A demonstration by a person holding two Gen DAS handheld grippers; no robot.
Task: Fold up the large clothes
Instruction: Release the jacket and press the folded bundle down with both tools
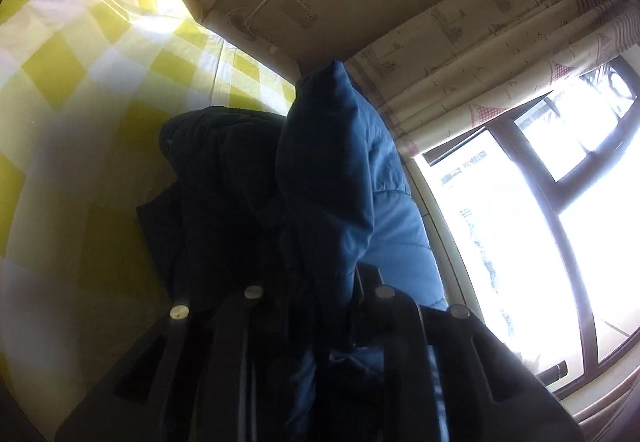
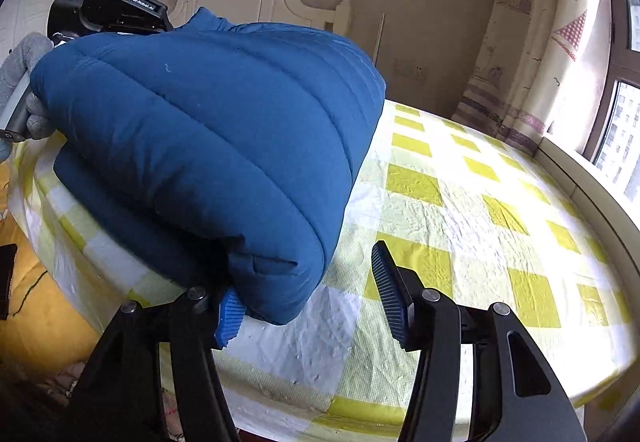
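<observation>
Left wrist view: left hand-held gripper [image 1: 320, 322] pinches blue jacket [image 1: 332, 170], hiding its fingertips; right hand-held gripper [image 2: 308, 290] spread.

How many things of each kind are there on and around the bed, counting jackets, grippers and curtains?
Blue padded jacket: 1
Grippers: 2, left gripper and right gripper
Patterned curtain: 1
Total: 4

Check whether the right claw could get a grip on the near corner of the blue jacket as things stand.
Probably yes. The right claw stands open, and the blue jacket bulges into the gap beside its left finger; nothing else lies on the checked bed sheet there.
</observation>
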